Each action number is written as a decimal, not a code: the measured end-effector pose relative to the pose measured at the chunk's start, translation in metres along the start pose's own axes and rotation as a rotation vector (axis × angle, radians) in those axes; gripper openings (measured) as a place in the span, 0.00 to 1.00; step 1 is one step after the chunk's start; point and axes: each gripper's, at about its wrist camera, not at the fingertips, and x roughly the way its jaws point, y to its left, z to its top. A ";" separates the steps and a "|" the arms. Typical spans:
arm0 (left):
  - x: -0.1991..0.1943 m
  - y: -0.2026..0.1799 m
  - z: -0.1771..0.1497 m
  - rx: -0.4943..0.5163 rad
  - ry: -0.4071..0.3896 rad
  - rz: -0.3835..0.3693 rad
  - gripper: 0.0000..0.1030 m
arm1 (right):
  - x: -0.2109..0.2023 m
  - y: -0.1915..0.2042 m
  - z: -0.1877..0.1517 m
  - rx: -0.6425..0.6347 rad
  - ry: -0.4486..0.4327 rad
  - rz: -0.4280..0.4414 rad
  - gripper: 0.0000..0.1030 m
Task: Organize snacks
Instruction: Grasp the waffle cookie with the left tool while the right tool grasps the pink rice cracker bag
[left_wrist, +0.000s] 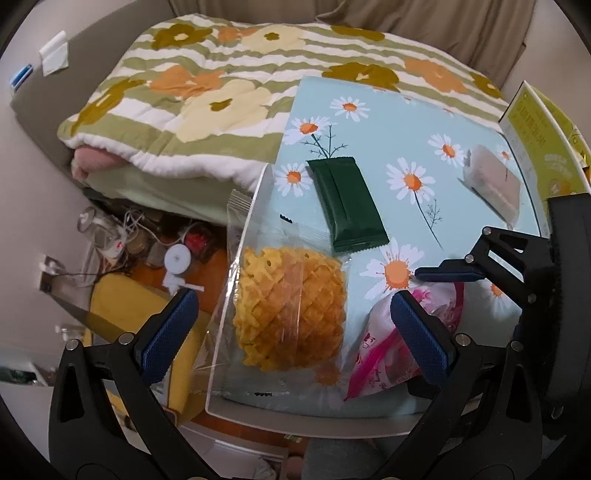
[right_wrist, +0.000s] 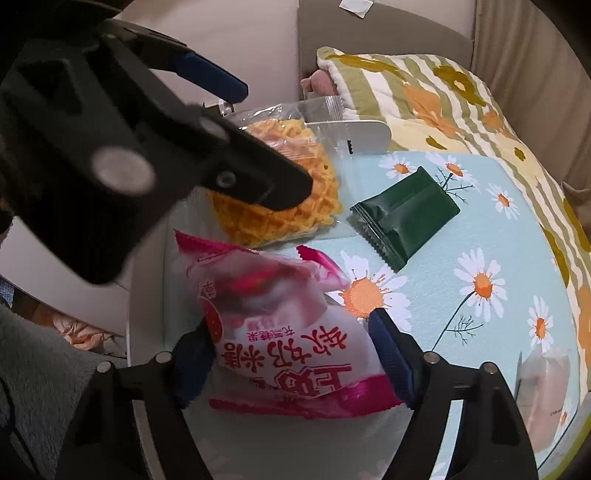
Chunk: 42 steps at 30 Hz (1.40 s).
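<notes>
1. Left gripper (left_wrist: 291, 328), knurled blue pads spread wide, straddles the clear crinkly bag of golden lattice crisps (left_wrist: 290, 314), lower centre.
2. Glossy dark-green foil sachet (left_wrist: 347, 203), centre, lies flat on the daisy-print cloth (left_wrist: 406, 122).
3. Right gripper (right_wrist: 291, 350) clasps the pink-and-white plastic snack packet (right_wrist: 280, 317), bottom centre.

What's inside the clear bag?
The clear bag holds yellow-orange lattice crisps, seen straight through the plastic. What lies beneath the bag is covered, apart from the daisy cloth around it.
</notes>
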 end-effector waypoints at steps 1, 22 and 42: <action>0.001 -0.001 0.000 -0.001 0.002 0.004 1.00 | -0.001 0.000 0.000 -0.003 -0.001 -0.004 0.68; 0.038 -0.038 -0.008 0.174 0.022 0.247 0.93 | -0.036 -0.052 -0.023 0.198 -0.030 -0.021 0.57; 0.055 -0.025 -0.010 0.058 0.098 -0.009 0.75 | -0.038 -0.058 -0.025 0.246 -0.030 0.003 0.57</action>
